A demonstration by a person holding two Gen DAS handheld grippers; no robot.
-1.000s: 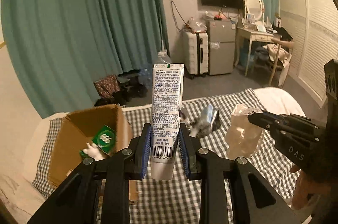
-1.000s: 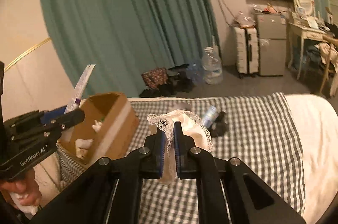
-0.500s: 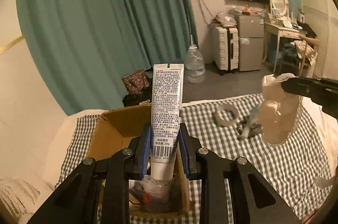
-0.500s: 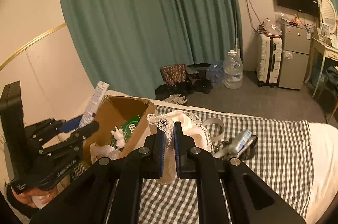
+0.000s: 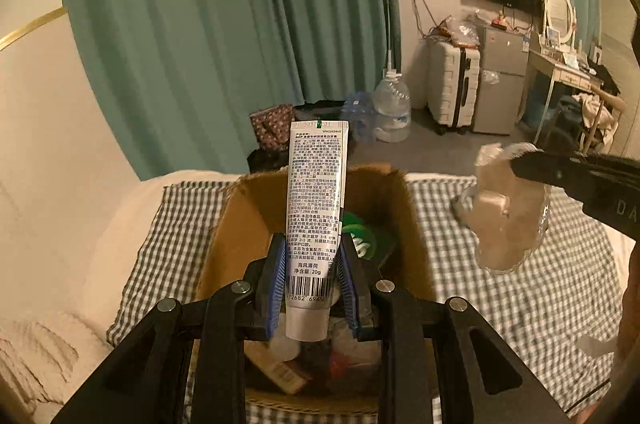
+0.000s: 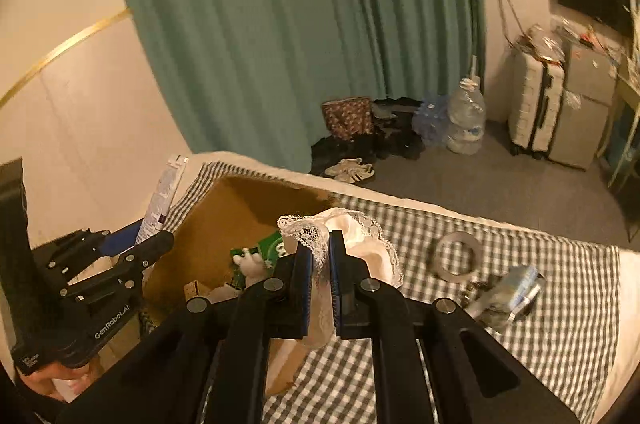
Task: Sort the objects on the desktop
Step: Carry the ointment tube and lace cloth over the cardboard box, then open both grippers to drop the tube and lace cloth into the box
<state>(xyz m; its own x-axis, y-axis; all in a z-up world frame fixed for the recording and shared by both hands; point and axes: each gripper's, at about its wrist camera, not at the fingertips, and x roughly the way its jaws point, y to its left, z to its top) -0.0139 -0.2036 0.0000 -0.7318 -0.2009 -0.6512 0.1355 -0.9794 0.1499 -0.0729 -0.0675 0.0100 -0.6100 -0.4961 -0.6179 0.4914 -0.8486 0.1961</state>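
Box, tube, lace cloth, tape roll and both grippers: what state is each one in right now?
Box: open, partly filled.
Tube: upright in the left gripper, over the box.
Lace cloth: hanging from the right gripper, at the box's edge.
Tape roll: lying flat on the checked cloth.
Left gripper: jaws shut on the tube.
Right gripper: jaws shut on the lace cloth.

The box point(image 5: 240, 224) stands open at the top, in the lower middle of the left view; nothing covers its mouth. Its floor is crowded: a green pack point(image 5: 362, 238), a white figure point(image 6: 250, 264) and small clutter leave little bare bottom. Right of the box, the checked cloth point(image 5: 560, 284) lies mostly free; a tape ring point(image 6: 456, 258) and a heap of small items point(image 6: 504, 298) sit at the right of the right view. The right gripper point(image 5: 516, 166) with its lace cloth point(image 5: 504, 220) hangs over that free stretch.
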